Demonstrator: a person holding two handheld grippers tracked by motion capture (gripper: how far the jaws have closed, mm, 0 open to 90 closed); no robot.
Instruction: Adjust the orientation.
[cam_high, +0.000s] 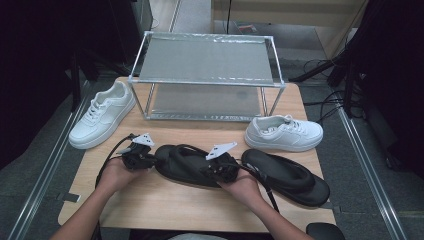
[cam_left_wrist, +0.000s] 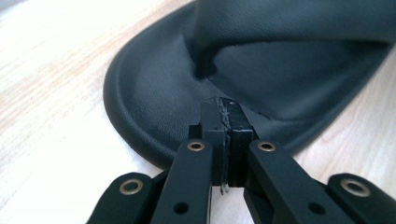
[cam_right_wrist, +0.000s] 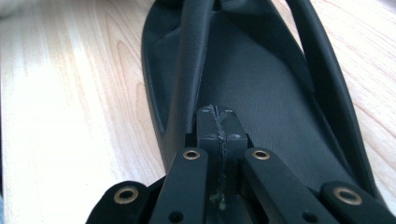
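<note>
The left hand-held gripper (cam_high: 141, 159) has its jaws clenched together, and in the left gripper view (cam_left_wrist: 223, 116) the tips rest against the rim of the black rubber flip-flop sandal (cam_left_wrist: 261, 79) with nothing caught between the pads. The right hand-held gripper (cam_high: 225, 170) is likewise clenched; the right gripper view (cam_right_wrist: 219, 122) shows its tips pressed flat on the footbed just beside the thong strap (cam_right_wrist: 189, 60), again without pinching any material that I can see.

The two tools sit at opposite ends of this sandal (cam_high: 187, 165), which lies sole-down on the light wooden desk (cam_high: 165, 205) near the front edge, between the person's two hands. Working from both ends looks like a way to steady or push a floppy thing that one closed tip alone would only spin.

A second matching black flip-flop sandal (cam_high: 292, 175) lies just to the right, its near end touching or overlapping the first. Farther back, one white lace-up sneaker (cam_high: 102, 120) rests at the desk's left edge and another white sneaker (cam_high: 284, 132) stands right of centre. Behind them stands a two-tier metal-framed shoe rack (cam_high: 207, 75) with grey shelves, both bare, probably where the footwear is meant to go.
</note>
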